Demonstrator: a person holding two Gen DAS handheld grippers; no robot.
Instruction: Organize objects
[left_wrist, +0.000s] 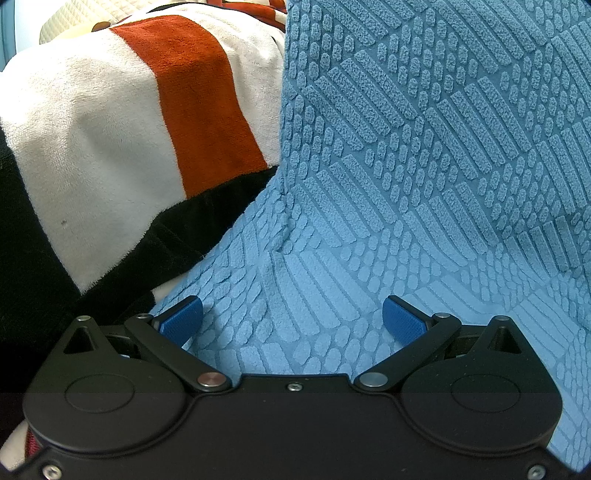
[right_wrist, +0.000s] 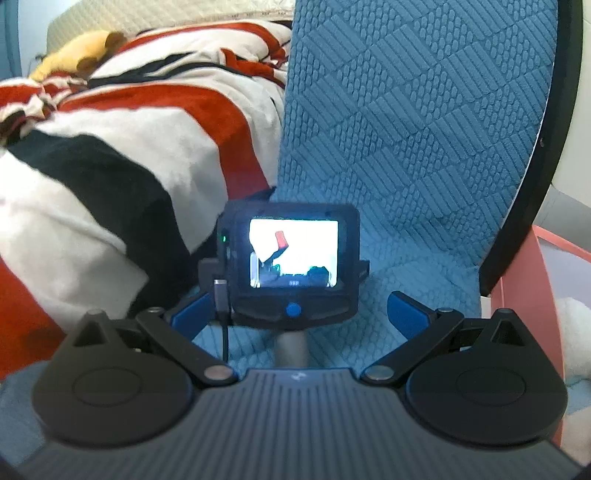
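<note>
both grippers, left gripper and right gripper, are spread and hold nothing; the striped blanket lies rumpled beside the blue textured cover, so tidying looks barely begun.

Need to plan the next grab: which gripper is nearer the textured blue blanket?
Left. The left gripper sits right over the textured blue blanket, jaws open. The right gripper is behind the left one, jaws open.

Blue textured cloth: raised pattern of bars and oval dots in diamond blocks. Blanket: white, orange-red and black stripes. Plush toy: yellow-tan. Gripper pads: blue, on black linkage. Bin edge: salmon pink
</note>
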